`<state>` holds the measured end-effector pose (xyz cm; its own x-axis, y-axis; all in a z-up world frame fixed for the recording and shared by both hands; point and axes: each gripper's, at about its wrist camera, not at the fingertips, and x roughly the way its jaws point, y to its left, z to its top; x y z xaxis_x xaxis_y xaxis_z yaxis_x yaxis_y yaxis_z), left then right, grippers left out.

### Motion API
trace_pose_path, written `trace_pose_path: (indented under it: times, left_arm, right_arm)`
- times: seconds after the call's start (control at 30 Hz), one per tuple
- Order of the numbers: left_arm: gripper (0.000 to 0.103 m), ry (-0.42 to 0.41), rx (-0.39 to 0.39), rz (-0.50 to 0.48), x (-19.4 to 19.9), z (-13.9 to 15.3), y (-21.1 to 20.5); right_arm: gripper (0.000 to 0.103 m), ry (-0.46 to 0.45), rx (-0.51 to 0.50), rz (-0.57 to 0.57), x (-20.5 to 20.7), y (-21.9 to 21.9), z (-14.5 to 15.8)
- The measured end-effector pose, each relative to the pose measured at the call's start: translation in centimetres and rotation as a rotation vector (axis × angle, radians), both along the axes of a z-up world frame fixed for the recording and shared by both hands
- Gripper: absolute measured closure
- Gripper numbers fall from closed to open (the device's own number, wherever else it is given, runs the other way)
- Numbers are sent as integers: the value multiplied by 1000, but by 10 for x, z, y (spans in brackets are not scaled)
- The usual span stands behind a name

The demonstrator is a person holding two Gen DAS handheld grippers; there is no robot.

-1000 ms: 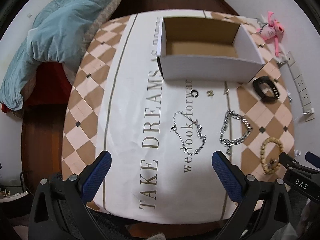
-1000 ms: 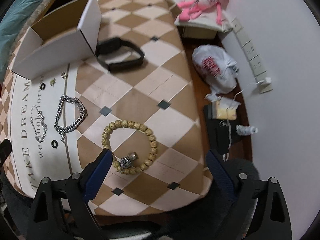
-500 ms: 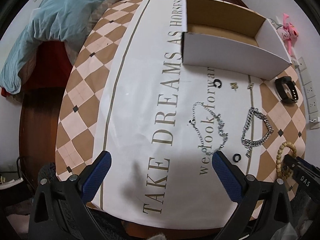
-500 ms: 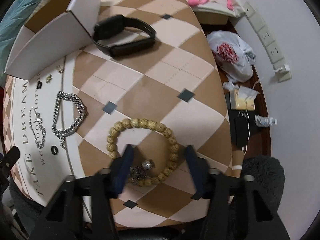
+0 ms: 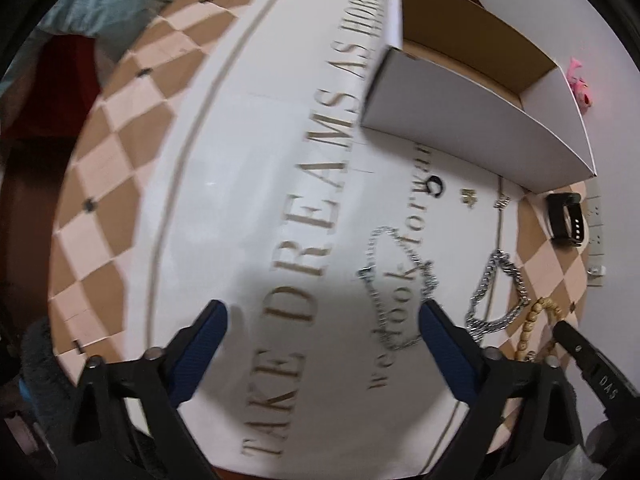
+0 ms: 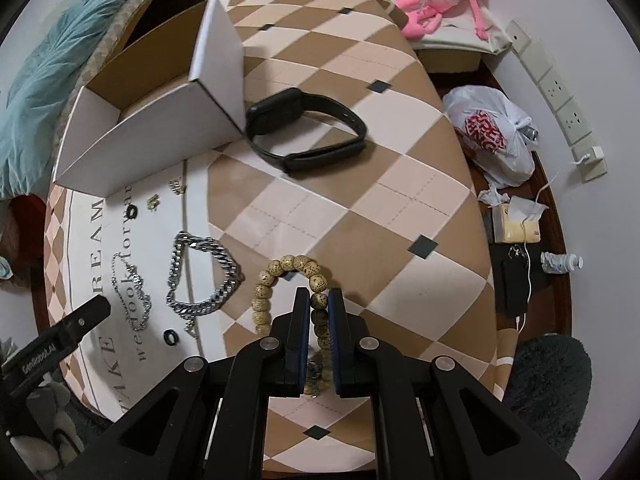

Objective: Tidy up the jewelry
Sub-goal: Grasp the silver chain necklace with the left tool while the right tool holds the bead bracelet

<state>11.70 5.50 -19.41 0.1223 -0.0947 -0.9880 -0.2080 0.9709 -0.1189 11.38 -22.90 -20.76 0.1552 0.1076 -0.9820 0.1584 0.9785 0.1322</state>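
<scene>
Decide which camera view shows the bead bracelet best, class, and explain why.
The right wrist view: the bead bracelet sits near centre, sharp, one side clamped in the shut right tool. The left wrist view catches only a blurred arc at the right edge, partly behind that tool.

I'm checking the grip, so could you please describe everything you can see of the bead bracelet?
The bead bracelet is a loop of round, tan, speckled beads that look like wood or seed. It lies flat on the checkered cloth, right of the chunky silver chain. The right gripper is shut on its right side, fingers pressing the beads between them. The loop's near end is hidden behind the gripper.
</scene>
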Motion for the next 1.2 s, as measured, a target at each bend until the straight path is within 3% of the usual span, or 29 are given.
trace_pose_path:
  times: [0.03, 0.17, 0.27, 0.3, 0.33, 0.5, 0.87, 0.93, 1.07, 1.17, 1.2]
  left_arm:
    - [29, 9, -6, -17, 3, -4, -4]
    - [40, -23, 59, -105, 7, -7, -20]
    - [76, -72, 103, -173, 6, -4, -30]
    - [98, -73, 100, -180, 5, -4, -30]
    - [102, -67, 76, -180, 5, -4, -28]
    - [103, -94, -4, -142, -5, 0, -5]
    - [103, -180, -77, -128, -36, 37, 27]
    - [102, -184, -141, -122, -40, 46, 26]
    - [97, -130, -131, -103, -8, 31, -29]
    - [91, -102, -100, -104, 2, 18, -43]
    - [83, -90, -84, -112, 4, 14, -48]
  right_arm:
    - [94, 2, 2, -2, 0, -3, -2]
    - [94, 7, -2, 1, -1, -7, -5]
    - [94, 3, 10, -7, -1, -7, -4]
    - [94, 0, 16, -9, -2, -7, -3]
    - [94, -4, 19, -9, -2, -10, -3]
    - [94, -26, 49, -2, -6, -9, 7]
    - [94, -81, 111, 21, -17, 0, 37]
    - [94, -94, 104, 28, -16, 2, 42]
    - [94, -91, 84, 21, -13, 1, 39]
    - [94, -81, 68, 3, -12, -6, 31]
    - [94, -77, 63, -6, -12, -9, 29]
